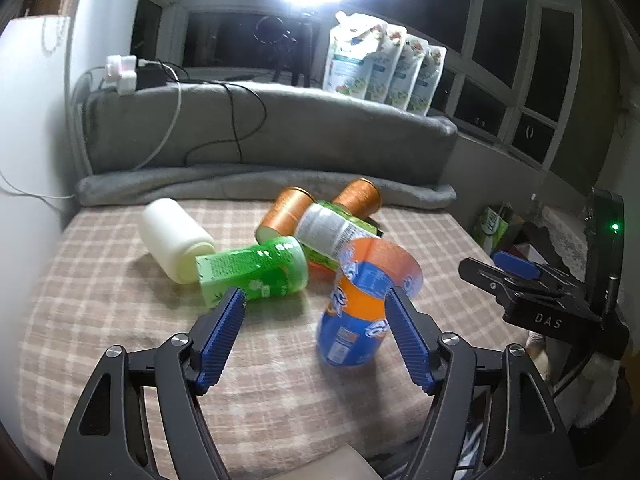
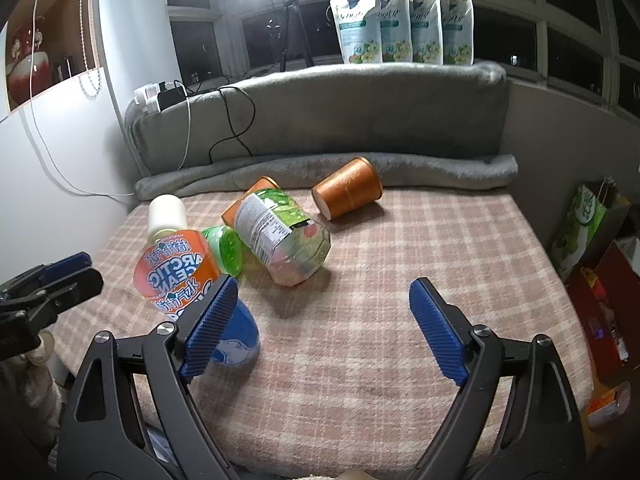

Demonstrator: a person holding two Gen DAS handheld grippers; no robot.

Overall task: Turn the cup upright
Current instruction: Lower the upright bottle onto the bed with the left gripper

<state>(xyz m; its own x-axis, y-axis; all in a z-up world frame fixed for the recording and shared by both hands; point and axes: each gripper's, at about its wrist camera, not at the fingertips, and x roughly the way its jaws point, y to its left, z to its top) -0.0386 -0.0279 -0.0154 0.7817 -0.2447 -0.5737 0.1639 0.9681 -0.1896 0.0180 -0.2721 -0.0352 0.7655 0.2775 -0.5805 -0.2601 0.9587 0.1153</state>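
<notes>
1. Leftmost on the checked blanket (image 1: 120,280), the left wrist view shows a cream cup (image 1: 176,240) lying on its side, its mouth against a green cup (image 1: 256,270) that also lies flat; the right wrist view shows only the cream cup's end and the green cup's round end, the rest hidden behind the orange-and-blue cup (image 2: 180,276).
2. Centrally, a clear jar with a green label (image 2: 280,236) lies tilted across the pile; behind it an orange paper cup (image 2: 250,196) is mostly hidden in the right wrist view, while the left wrist view shows its whole side; a second orange paper cup (image 2: 347,192) lies on its side, apart from the pile in the right wrist view, yet looking pressed against the jar in the left wrist view.
3. Only the right wrist view gives the lettering "ARCTIC OCEAN" upside down on the orange-and-blue cup, which stands tilted, blue end on the blanket.
4. The left gripper (image 1: 316,300) is spread wide and holds nothing; its right finger (image 1: 408,340) sits just beside that cup, and contact cannot be told.
5. The right gripper (image 2: 324,292) is likewise wide apart and empty; its left finger (image 2: 208,328) overlaps the cup's lower part in the view; touching is unclear.
6. Furthest right, four refill pouches (image 2: 404,16) stand on the grey cushion back (image 2: 360,112).
</notes>
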